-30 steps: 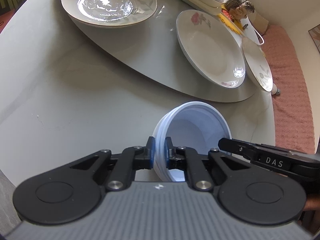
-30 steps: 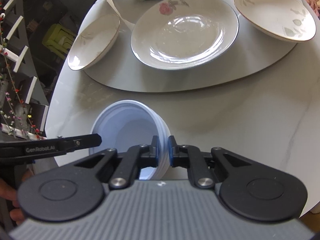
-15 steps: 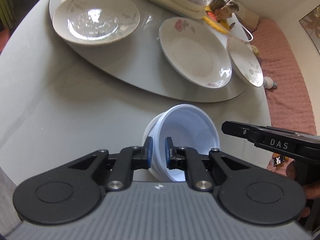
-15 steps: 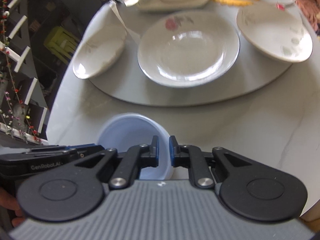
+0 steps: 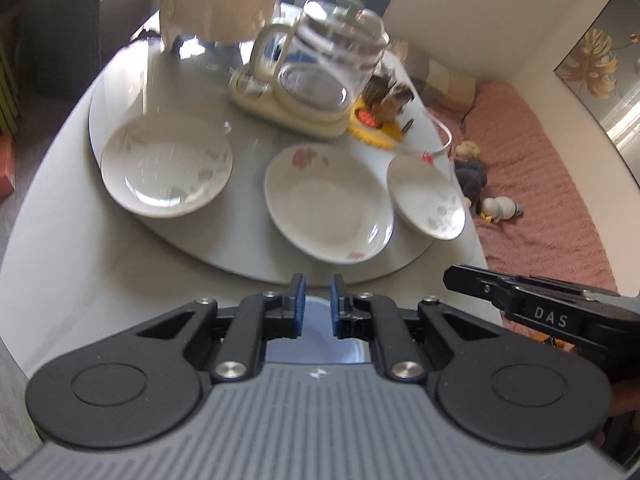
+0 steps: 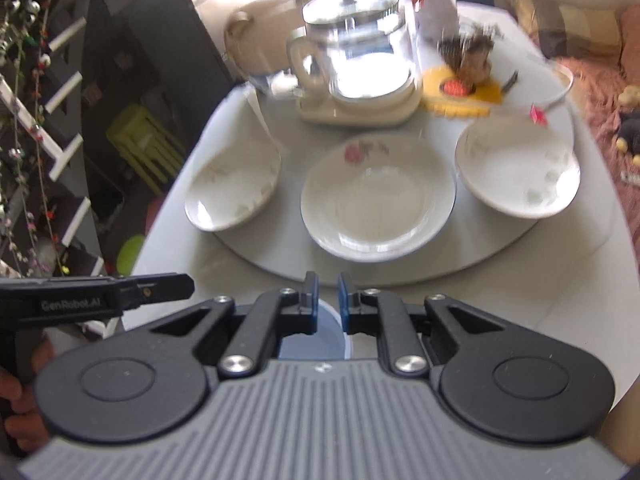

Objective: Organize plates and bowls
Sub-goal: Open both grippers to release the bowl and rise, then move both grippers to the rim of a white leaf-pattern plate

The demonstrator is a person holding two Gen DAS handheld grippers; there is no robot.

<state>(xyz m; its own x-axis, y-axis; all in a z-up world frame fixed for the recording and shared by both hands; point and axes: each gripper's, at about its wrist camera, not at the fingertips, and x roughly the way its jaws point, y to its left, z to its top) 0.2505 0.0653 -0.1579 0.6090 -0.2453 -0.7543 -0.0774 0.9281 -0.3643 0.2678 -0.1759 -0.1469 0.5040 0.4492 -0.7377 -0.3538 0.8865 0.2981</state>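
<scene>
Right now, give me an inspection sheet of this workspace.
Surface: pale round table carrying a grey turntable.
Job's things: white bowl at both grippers; on the turntable, rose plate between larger leaf plate and smaller leaf plate.
Clutter: glass kettle, cream pot, yellow mat.
Grippers: left gripper and right gripper each shut on the white bowl's rim.
Cables: white cord beside the kettle.
Surroundings: pink textile, soft toys, green stool.

Three plates on the turntable, one bowl below

Rose plate (image 6: 378,204) at centre, leaf plates at 9 (image 6: 234,190) and 3 o'clock (image 6: 518,172); white bowl (image 6: 314,338) at 6, mostly hidden.
</scene>
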